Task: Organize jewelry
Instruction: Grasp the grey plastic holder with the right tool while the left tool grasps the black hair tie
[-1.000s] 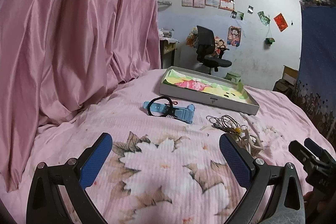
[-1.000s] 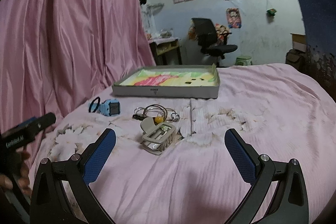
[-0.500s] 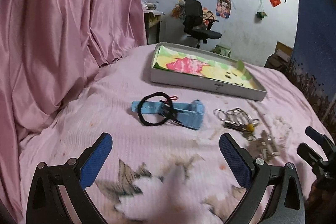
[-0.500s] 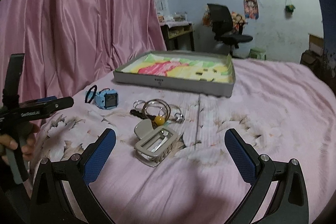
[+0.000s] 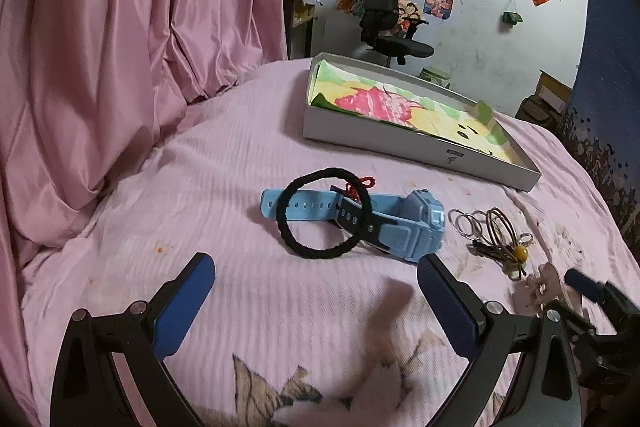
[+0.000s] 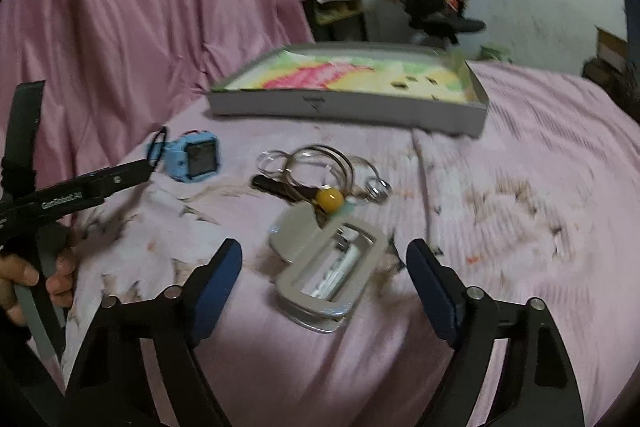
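Pink bedspread (image 5: 224, 163), approach step imo: both grippers gape wide, holding nothing. Left gripper (image 5: 316, 291) has the blue watch (image 5: 400, 223) and black hair tie (image 5: 320, 211) just ahead; right gripper (image 6: 324, 269) straddles the grey clip (image 6: 328, 275), key rings (image 6: 320, 167) just past it. Next: lower, pinch. 1 watch, 1 tie, 1 clip, 1 box (image 6: 348, 105) further out.

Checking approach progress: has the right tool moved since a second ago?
Yes. The right tool has closed in toward the grey hair clip, which now sits between its open fingers.
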Available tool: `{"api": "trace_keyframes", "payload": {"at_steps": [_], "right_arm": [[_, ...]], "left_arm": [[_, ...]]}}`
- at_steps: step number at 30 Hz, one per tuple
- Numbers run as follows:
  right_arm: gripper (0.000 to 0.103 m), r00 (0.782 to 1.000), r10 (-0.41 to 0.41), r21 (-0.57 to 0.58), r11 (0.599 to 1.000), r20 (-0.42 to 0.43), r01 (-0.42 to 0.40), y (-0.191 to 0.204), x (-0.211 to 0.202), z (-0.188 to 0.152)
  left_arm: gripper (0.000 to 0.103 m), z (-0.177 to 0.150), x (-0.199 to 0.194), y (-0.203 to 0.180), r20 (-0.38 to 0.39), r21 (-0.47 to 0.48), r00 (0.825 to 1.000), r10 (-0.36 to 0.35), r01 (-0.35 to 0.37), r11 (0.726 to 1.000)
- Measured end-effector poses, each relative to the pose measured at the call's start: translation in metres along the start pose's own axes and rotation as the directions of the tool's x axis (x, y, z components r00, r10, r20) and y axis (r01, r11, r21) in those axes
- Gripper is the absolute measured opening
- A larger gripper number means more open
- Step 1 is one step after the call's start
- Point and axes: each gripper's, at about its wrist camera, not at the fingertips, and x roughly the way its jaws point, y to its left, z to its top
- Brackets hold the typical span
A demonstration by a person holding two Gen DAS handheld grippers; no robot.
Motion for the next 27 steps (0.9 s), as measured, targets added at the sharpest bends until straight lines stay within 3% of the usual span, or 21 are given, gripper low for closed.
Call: {"api": "trace_keyframes", "payload": {"at_steps": [8, 11, 20, 23, 25, 27], "right_arm": [[0.055, 1.000, 0.014, 0.023, 1.000, -0.010, -0.014, 0.003, 0.012, 0.001], [0.052, 1.000, 0.024, 0.021, 0.999, -0.007, -0.024, 0.004, 0.018, 0.006], [0.047, 0.995, 0.093, -0.043, 0.995, -0.017, -0.094, 0.020, 0.034, 0.017], [0.047, 0.994, 0.109, -0.054, 0.992, -0.013, -0.110, 0.022, 0.034, 0.017], [0.047, 0.993, 0.121, -0.050, 0.991, -0.010, -0.121, 0.020, 0.032, 0.016], [0.047, 0.992, 0.130, -0.046, 0.990, -0.009, -0.130, 0.020, 0.031, 0.015]], "left_arm": [[0.097, 0.007, 0.020, 0.006, -0.017, -0.039, 0.999, -0.045, 0.044, 0.998], [0.093, 0.008, 0.022, 0.010, -0.007, -0.067, 0.997, -0.076, 0.076, 0.995], [0.072, 0.009, 0.025, 0.015, 0.011, -0.113, 0.985, -0.174, 0.174, 0.978], [0.061, 0.009, 0.026, 0.013, 0.009, -0.113, 0.982, -0.189, 0.189, 0.975], [0.048, 0.008, 0.027, 0.012, 0.000, -0.112, 0.982, -0.191, 0.190, 0.975], [0.044, 0.008, 0.028, 0.013, -0.009, -0.119, 0.981, -0.193, 0.191, 0.974]]}}
